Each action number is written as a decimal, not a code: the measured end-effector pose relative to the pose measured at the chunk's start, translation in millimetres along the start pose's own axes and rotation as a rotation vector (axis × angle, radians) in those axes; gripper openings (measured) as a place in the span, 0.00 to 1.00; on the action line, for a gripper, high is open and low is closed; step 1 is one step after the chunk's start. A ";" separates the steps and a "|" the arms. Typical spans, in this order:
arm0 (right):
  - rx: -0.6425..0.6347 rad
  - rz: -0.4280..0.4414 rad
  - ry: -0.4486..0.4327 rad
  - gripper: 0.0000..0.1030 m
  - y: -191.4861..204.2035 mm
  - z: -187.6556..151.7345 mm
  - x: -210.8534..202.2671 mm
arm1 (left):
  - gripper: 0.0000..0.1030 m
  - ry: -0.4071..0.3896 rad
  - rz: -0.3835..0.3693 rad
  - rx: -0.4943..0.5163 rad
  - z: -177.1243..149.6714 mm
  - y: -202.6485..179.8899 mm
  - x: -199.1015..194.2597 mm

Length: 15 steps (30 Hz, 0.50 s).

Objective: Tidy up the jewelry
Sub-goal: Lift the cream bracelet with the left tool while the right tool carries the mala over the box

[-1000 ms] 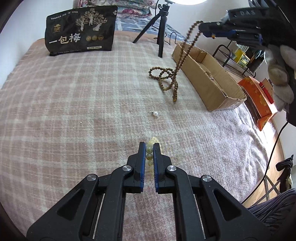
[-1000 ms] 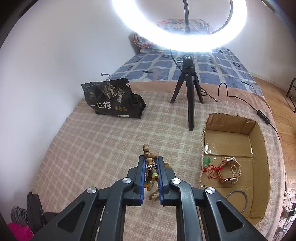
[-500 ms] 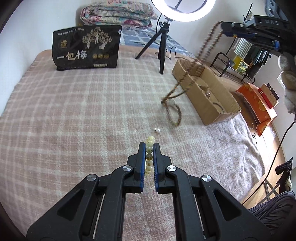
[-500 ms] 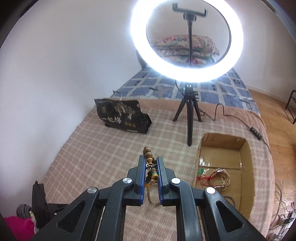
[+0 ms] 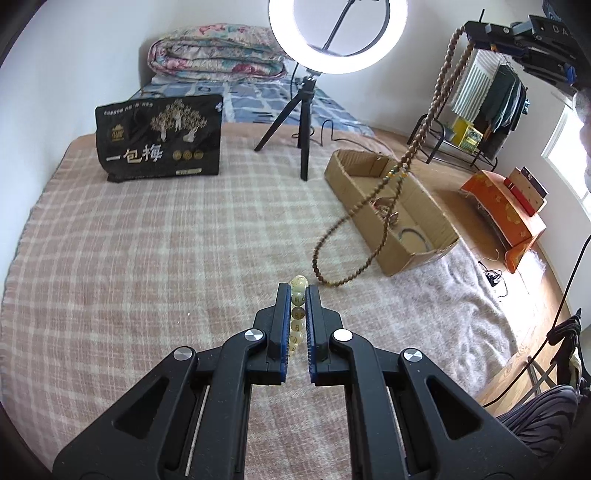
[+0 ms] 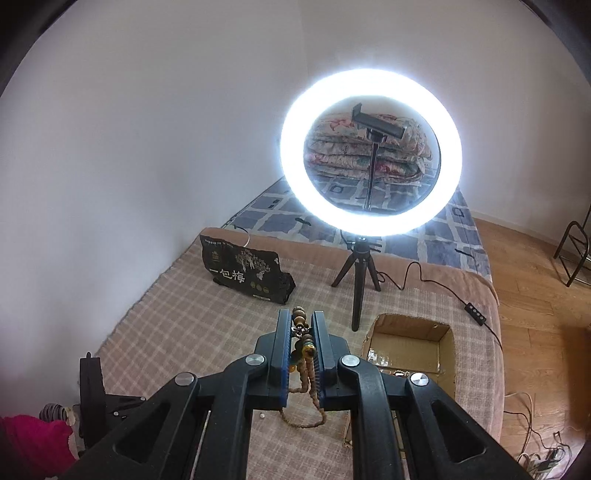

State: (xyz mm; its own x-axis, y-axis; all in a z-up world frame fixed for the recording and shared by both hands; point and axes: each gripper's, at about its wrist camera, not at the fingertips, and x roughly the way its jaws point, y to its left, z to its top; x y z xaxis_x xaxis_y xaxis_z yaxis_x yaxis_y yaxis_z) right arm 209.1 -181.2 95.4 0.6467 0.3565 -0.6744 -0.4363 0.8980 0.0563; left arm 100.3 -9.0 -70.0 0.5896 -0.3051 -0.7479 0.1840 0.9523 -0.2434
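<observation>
- Your left claw (image 5: 298, 295) is clenched on a pale yellow bead bracelet (image 5: 297, 314); the beads run up between the blue pads, one poking past the tips. It hangs clear above the plaid blanket (image 5: 147, 258) on the bed, not in the box.
- Your right claw (image 6: 301, 328) is clamped on the top of a long brown bead necklace (image 6: 303, 369); a knot of larger beads sits between the pads and a loop dangles under them.
- From the left wrist view, that necklace (image 5: 424, 140) hangs in a long strand from the right claw (image 5: 469, 31) at top right. Its lower loop swings, blurred, off the blanket, just beside the near end of the cardboard box (image 5: 413, 251).
- One tiny pale thing (image 6: 261, 416) lies on the blanket below the right claw; too small to identify, perhaps a loose earring.
- Cardboard box (image 6: 406, 326) already holds some pieces; a dark ring and a tangle of strands show on its floor in the left wrist view.
- Judgement: partly done. Two pieces are in hand and unplaced; both want lowering into the box, then the small thing collected.
- Farther back: black snack bag (image 5: 159, 140), ring light (image 5: 338, 37) on tripod, folded quilt (image 5: 214, 51).
</observation>
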 end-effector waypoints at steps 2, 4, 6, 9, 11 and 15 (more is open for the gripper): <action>-0.011 -0.006 -0.013 0.08 1.8 5.8 -9.9 | 0.05 -0.007 -0.006 0.002 3.6 -3.2 -2.5; -0.026 -0.015 -0.026 0.08 4.4 11.2 -19.5 | 0.05 -0.015 -0.012 0.006 8.1 -6.3 -5.1; -0.034 -0.021 -0.038 0.08 5.3 14.7 -26.8 | 0.05 -0.020 -0.019 0.013 13.3 -10.3 -7.5; -0.042 -0.035 -0.059 0.08 4.7 21.4 -38.8 | 0.05 -0.027 -0.030 0.023 22.3 -16.5 -10.4; -0.042 -0.044 -0.072 0.08 2.2 26.2 -45.9 | 0.05 -0.032 -0.035 0.032 27.6 -21.3 -12.7; -0.038 -0.067 -0.098 0.08 -5.4 34.9 -58.3 | 0.05 -0.042 -0.049 0.051 40.0 -33.2 -13.6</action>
State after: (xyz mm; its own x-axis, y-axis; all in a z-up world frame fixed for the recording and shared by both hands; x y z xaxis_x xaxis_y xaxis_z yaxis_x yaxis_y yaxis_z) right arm 195.6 -197.8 160.1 0.7326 0.3208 -0.6003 -0.4119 0.9111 -0.0159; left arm 117.6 -36.2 -27.1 0.6115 -0.3518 -0.7087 0.2523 0.9356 -0.2468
